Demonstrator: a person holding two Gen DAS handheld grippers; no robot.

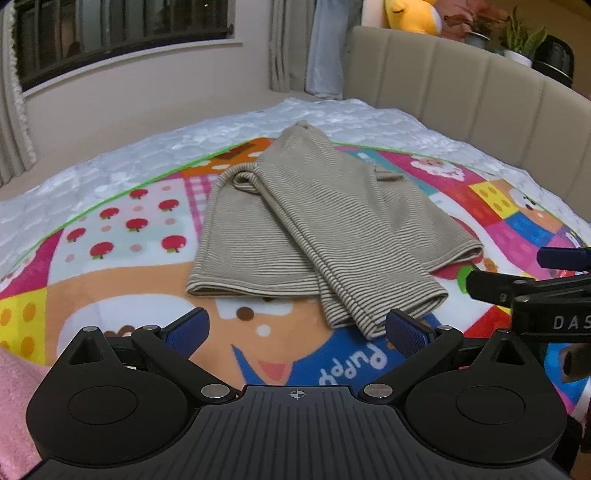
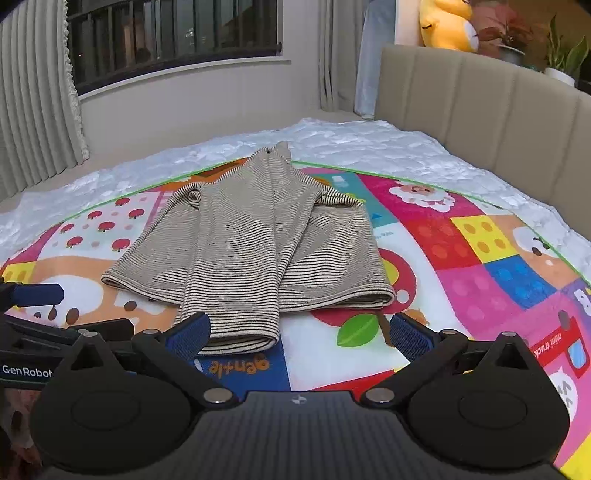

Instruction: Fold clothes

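A striped beige knit garment [image 1: 314, 229] lies on a colourful cartoon play mat [image 1: 122, 229] spread over a white quilted mattress [image 1: 110, 162], straight ahead of both pairs of jaws. It looks like a top with its sleeves drawn across the body: one long striped sleeve [image 1: 354, 288] runs diagonally over the front, and its cuff ends just ahead of the left gripper [image 1: 297, 330], close to that gripper's right finger. In the right wrist view the same cuff [image 2: 236, 332] sits just beyond the left finger of the right gripper [image 2: 297, 332].

Both grippers have their jaws spread wide and hold nothing — the blue pads stand well apart with only mat showing between them. They hover side by side near the hem, low and level, which suits taking the near edge with one gripper at each side.

The garment is partly folded: sleeves laid inward, body at full length, hem [image 2: 332, 299] towards the jaws and collar end [image 2: 277, 151] far from them. Whether that is a halfway state or a finished loose fold, the pictures do not settle.

A padded beige headboard [image 2: 480, 110] stands far right of the jaws, with a yellow plush toy [image 2: 447, 26] above it — well clear of the work.
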